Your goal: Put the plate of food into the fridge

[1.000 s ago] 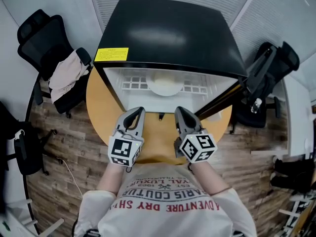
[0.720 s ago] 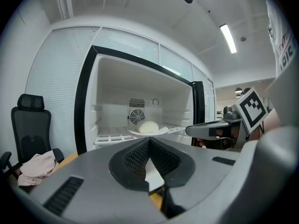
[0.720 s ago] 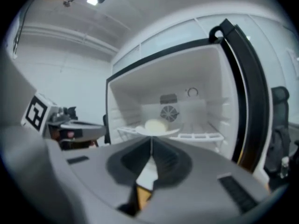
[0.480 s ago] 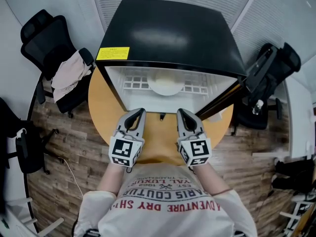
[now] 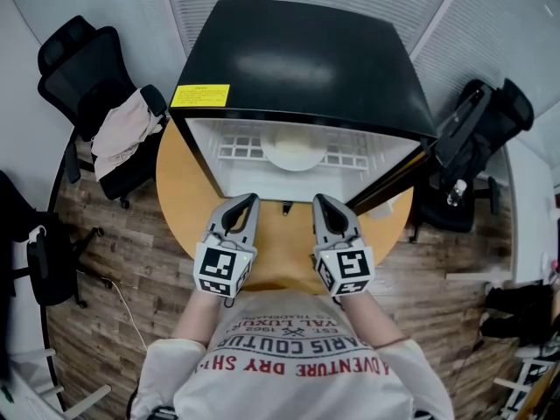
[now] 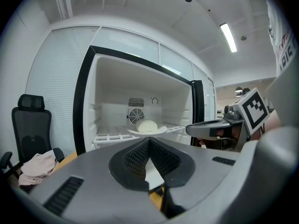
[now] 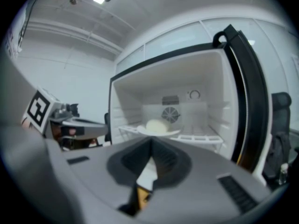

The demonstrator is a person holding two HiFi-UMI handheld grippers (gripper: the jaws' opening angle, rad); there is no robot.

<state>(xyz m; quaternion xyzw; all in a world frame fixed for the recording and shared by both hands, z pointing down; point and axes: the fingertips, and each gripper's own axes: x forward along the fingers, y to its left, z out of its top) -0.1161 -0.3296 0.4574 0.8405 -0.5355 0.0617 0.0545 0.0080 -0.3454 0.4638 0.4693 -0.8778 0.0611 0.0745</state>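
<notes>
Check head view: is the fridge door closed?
No, the door stands swung open at the right, leaving the plate in plain sight on the shelf inside.

Low in the frame I see my white T-shirt (image 5: 297,361) with red lettering. My left gripper (image 5: 246,199) and right gripper (image 5: 320,199) are grey, with black ribbed pads (image 6: 135,155) inside, each carrying a black-and-white marker cube (image 5: 221,268).
</notes>
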